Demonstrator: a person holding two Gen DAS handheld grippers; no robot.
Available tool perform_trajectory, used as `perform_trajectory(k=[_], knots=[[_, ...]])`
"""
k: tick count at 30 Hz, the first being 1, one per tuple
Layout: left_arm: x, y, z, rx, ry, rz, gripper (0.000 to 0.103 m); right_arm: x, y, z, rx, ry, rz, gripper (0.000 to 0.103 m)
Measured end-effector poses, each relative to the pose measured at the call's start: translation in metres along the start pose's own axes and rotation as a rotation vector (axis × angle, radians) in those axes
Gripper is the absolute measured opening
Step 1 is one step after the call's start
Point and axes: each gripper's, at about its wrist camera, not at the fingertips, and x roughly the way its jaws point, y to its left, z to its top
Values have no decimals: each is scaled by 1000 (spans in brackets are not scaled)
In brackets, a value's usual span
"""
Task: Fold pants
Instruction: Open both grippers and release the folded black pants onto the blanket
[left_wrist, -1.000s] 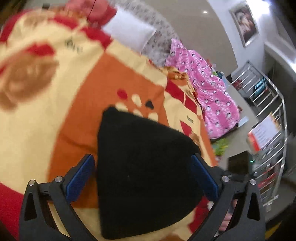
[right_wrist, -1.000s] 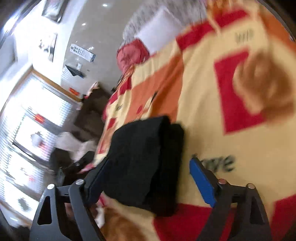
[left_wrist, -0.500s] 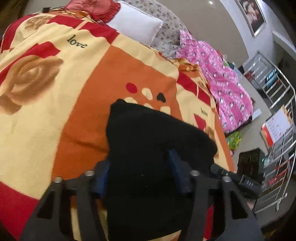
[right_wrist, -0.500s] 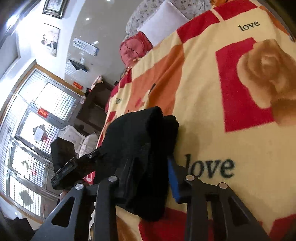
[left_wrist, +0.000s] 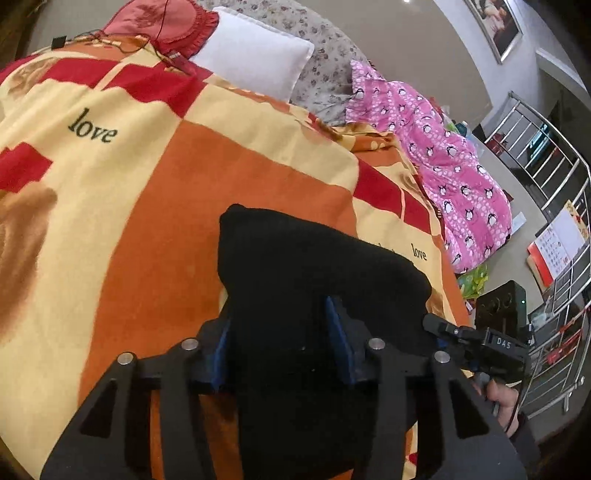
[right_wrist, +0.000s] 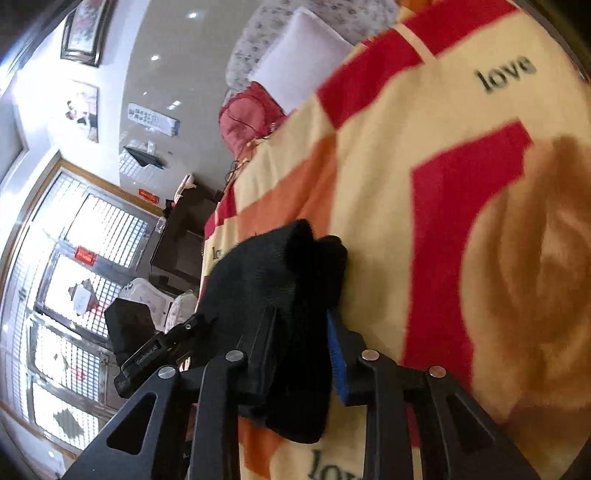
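The black pants (left_wrist: 317, 273) lie folded into a thick bundle on the orange, yellow and red blanket (left_wrist: 147, 177). My left gripper (left_wrist: 282, 332) is shut on the near edge of the bundle, its blue pads pressed into the cloth. In the right wrist view the same pants (right_wrist: 280, 273) show several stacked layers, and my right gripper (right_wrist: 301, 332) is shut on their near end. Each view shows the other gripper at the bundle's far side.
A white pillow (left_wrist: 255, 62), a red cushion (left_wrist: 162, 26) and a pink penguin-print garment (left_wrist: 454, 173) lie at the head and right side of the bed. A metal rack (left_wrist: 554, 221) stands right of the bed; barred windows (right_wrist: 66, 295) are at the left.
Both grippers were open around the bundle one second ago. They have since closed onto the pants and the bundle sits slightly raised and more bunched.
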Motion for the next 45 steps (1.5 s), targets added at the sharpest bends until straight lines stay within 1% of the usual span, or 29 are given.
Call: perform_trajectory(k=[1,3,4,5,6,7,8,9,10,11,12,13,14,15,17,20,23,30,37,40,42,43,45], knots=[[-3,-2,-2,9,-4,9,49,-4,2,-3,-8,-15,-1,31],[-13,-8,-5,30,-26,46,51,-9,10,-7,-46,-47,-39,31],[-20,-13,-8,47,-41,63,54,-15,17,-9,-75,-75,-68,31],[-27,-20,-13,72,-64,81,61,-22,27,-14,-119,-108,-97,31],[-33,-27,-17,97,-87,97,66,-28,40,-21,-175,-132,-136,31],[-40,-35,-23,124,-110,113,76,-32,52,-29,-234,-157,-184,32],[-46,-45,-31,160,-134,132,85,-36,64,-37,-292,-176,-228,34],[-51,-55,-40,199,-153,161,86,-39,76,-47,-363,-195,-283,37],[-52,-61,-45,226,-163,185,86,-40,90,-62,-467,-222,-360,38],[-52,-69,-53,250,-169,211,88,-41,97,-74,-526,-241,-394,40],[-51,-74,-62,267,-174,240,89,-42,102,-85,-575,-259,-415,40],[-50,-76,-67,277,-178,256,89,-43,106,-97,-615,-275,-419,42],[-47,-79,-74,290,-183,280,90,-45,106,-109,-643,-285,-413,50],[-43,-80,-80,298,-179,303,90,-46,104,-118,-647,-287,-417,54],[-33,-78,-88,293,-140,346,90,-44,101,-124,-622,-251,-422,54],[-29,-72,-90,261,-127,399,90,-43,90,-124,-576,-226,-453,54],[-27,-69,-93,243,-114,420,90,-40,82,-123,-543,-201,-490,54],[-21,-60,-94,205,-74,411,90,-34,77,-125,-529,-177,-497,54],[-20,-59,-93,196,-63,398,90,-32,79,-125,-537,-172,-502,54],[-20,-59,-92,195,-57,390,93,-33,79,-126,-539,-169,-503,54],[-19,-58,-91,189,-50,369,97,-33,80,-126,-539,-171,-504,54],[-19,-57,-90,186,-43,355,103,-33,80,-126,-539,-171,-504,54],[-20,-54,-88,169,-38,332,103,-34,80,-126,-538,-171,-504,54]])
